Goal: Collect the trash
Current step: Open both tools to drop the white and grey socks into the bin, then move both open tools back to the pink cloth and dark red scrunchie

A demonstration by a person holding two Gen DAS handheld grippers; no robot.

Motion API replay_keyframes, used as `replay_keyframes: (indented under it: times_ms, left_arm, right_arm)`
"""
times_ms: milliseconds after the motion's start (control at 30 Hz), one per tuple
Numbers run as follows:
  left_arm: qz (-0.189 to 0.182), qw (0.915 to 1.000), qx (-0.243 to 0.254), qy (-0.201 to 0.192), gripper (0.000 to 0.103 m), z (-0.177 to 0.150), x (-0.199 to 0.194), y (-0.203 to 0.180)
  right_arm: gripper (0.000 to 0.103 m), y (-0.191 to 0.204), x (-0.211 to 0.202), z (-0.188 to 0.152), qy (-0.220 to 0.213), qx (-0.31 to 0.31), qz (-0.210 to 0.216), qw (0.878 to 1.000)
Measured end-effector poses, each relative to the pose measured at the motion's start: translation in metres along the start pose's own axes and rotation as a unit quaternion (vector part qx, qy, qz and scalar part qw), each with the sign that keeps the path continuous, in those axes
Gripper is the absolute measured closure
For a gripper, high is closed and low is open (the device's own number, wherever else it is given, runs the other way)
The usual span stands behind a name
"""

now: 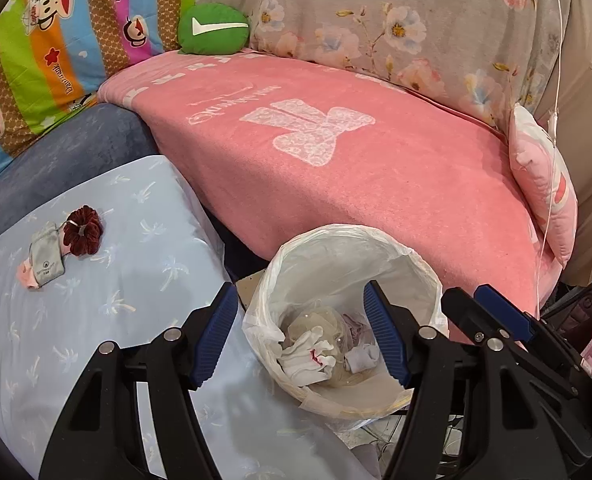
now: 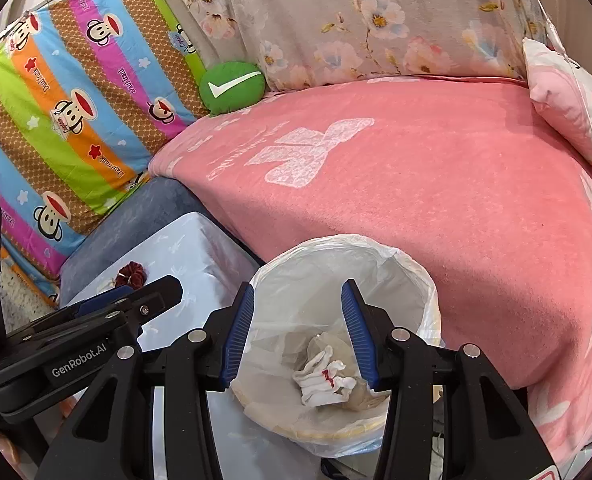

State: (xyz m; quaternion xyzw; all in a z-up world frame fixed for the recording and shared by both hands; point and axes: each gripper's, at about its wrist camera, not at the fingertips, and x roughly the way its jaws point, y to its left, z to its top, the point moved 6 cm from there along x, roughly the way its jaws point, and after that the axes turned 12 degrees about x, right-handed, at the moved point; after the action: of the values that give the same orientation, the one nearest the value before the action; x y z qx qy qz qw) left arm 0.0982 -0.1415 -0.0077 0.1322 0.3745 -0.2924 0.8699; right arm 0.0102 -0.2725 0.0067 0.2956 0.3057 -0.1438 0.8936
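Two grippers hang over a white trash bin (image 1: 412, 268) that has a thin plastic bag in it. The bin stands on the floor, right next to a bed with a pink blanket (image 1: 376, 184) and beside a low seat with a light blue cloth (image 1: 96, 320).

The left gripper (image 1: 302, 332) has its blue pads spread apart, and nothing is between them. The right gripper (image 2: 298, 332) is spread apart too, but not as wide, and nothing is pinched in it. Both point down at the bin. In the left wrist view the right gripper shows at the right side, very close by.

At the bottom of the bin lies the trash: a crumpled white tissue (image 2: 324, 384) with a little red mark on it. It rests on clear wrapping, with a smaller white wad (image 1: 362, 358) beside it.

On the light blue cloth sit a dark red hair scrunchie (image 1: 82, 228) and a small grey pouch (image 1: 46, 260), touching each other. They are well apart from the bin.

At the back of the bed a round green cushion (image 2: 232, 88) with a white tick leans by a flowery grey cover (image 2: 356, 24). A bright striped sheet (image 2: 68, 120) with monkey faces hangs on the left. A pink pillow (image 1: 544, 192) stands at the right end of the bed.
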Motion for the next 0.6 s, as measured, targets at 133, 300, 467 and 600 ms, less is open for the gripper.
replay_keyframes:
  times_ms: [133, 300, 467, 600]
  left_arm:
    - [0.002, 1.0, -0.006, 0.002, 0.041, -0.004, 0.0, 0.006]
    - [0.006, 0.9999, -0.013, 0.001, 0.041, -0.008, -0.003, 0.014]
    - [0.012, 0.9996, -0.026, 0.004, 0.041, -0.016, -0.004, 0.029]
    - [0.017, 0.999, -0.04, 0.006, 0.041, -0.022, -0.005, 0.045]
  right_arm:
    - [0.058, 0.005, 0.002, -0.003, 0.003, -0.005, 0.001, 1.0]
    - [0.058, 0.014, 0.006, -0.008, 0.009, -0.014, 0.002, 1.0]
    - [0.058, 0.027, 0.012, -0.014, 0.017, -0.026, 0.007, 0.999]
    - [0.058, 0.042, 0.018, -0.021, 0.025, -0.038, 0.011, 0.999]
